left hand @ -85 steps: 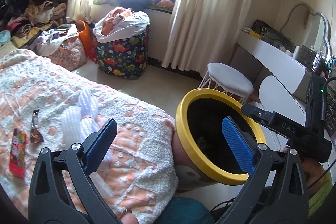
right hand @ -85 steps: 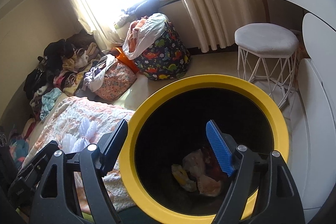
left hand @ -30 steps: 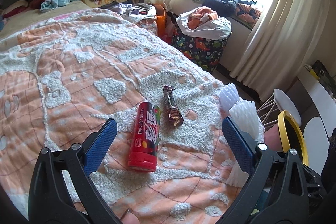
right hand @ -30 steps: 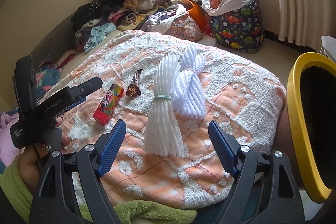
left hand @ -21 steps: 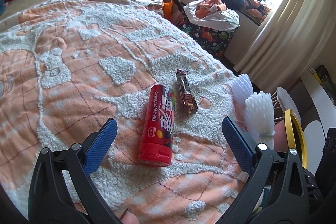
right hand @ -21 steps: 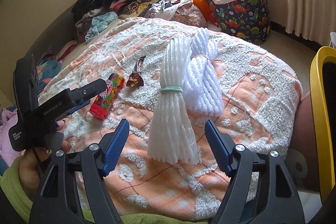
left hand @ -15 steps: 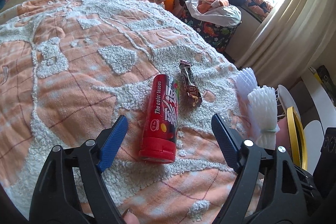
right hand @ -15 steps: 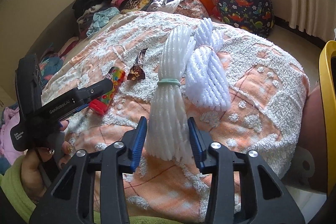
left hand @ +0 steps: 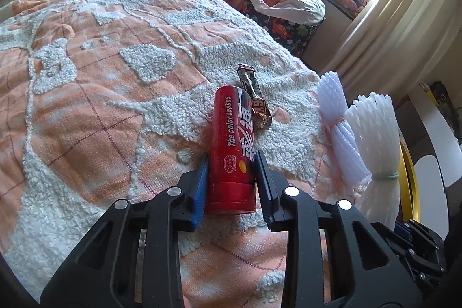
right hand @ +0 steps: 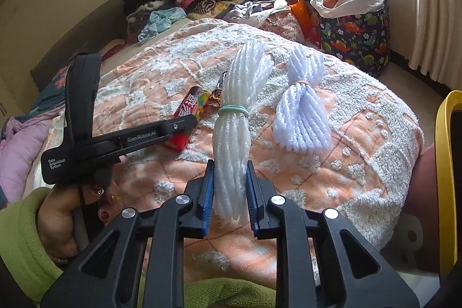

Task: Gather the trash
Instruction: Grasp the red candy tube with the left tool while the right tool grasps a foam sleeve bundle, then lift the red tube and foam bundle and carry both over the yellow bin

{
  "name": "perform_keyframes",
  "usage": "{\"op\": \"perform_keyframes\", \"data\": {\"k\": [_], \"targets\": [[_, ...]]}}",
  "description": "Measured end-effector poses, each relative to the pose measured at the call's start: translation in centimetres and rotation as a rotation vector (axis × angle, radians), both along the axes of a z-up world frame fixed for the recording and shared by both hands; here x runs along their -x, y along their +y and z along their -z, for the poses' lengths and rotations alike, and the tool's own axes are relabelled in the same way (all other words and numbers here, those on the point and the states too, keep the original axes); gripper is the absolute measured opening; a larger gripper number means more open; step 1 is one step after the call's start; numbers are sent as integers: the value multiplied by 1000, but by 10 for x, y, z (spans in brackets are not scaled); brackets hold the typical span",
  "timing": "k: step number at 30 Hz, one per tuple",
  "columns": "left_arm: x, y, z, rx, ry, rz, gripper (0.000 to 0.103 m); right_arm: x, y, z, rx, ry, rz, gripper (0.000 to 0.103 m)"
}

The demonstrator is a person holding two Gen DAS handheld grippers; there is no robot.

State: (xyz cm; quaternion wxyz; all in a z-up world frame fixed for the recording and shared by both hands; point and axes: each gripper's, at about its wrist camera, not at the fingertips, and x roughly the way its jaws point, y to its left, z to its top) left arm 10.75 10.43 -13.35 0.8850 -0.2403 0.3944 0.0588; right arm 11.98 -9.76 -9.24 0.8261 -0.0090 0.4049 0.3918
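On the orange-and-white tufted bedspread (left hand: pixel 86 94), the left tongs (left hand: pixel 231 178) have just been closing and now clamp the near end of a red cylindrical candy tube (left hand: pixel 234 146), which lies beside a brown crumpled snack wrapper (left hand: pixel 255 103). To the right, the right tongs (right hand: pixel 230 192) have also been closing and grip the near end of a white foam-net bundle tied with a green band (right hand: pixel 234 132). A second white foam-net bundle (right hand: pixel 301 108) lies just right of it; a yellow-rimmed bin (right hand: pixel 444 163) stands at the far right.

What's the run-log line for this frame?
left gripper: closing on red candy tube | right gripper: closing on foam-net bundle | both on bedspread
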Motion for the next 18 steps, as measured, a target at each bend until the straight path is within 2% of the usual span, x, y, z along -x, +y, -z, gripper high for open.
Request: {"op": "perform_keyframes", "data": {"k": [12,18], "targets": [[9,-26,-50,-46,-139,50,24,3,-27,-30,-66,-74,27,18],[8,-46,-63,-57,-170,92,24,0,-47,-41,-100,-92,66,18]]}}
